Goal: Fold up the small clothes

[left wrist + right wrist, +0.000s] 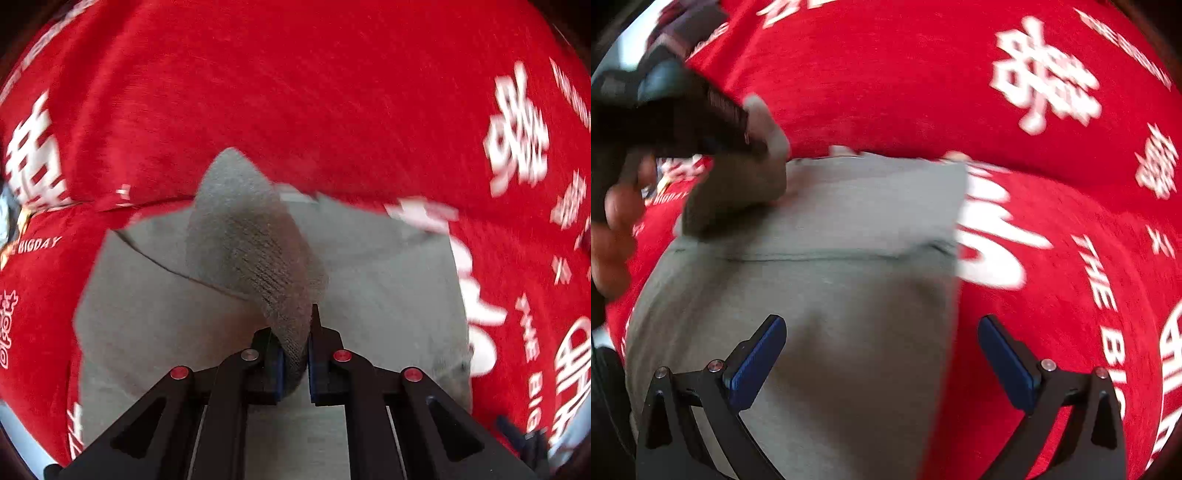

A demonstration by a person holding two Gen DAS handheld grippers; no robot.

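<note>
Cloth, red with white printed characters, covers the surface. On it lies the grey garment. Above the garment, the right gripper stands released. At the garment's left edge, the left gripper clenches a lifted grey ribbed flap.

Your garment lay flat on the cloth. Your left gripper pinched its raised corner over the left side; your right gripper hung above its near part.
</note>
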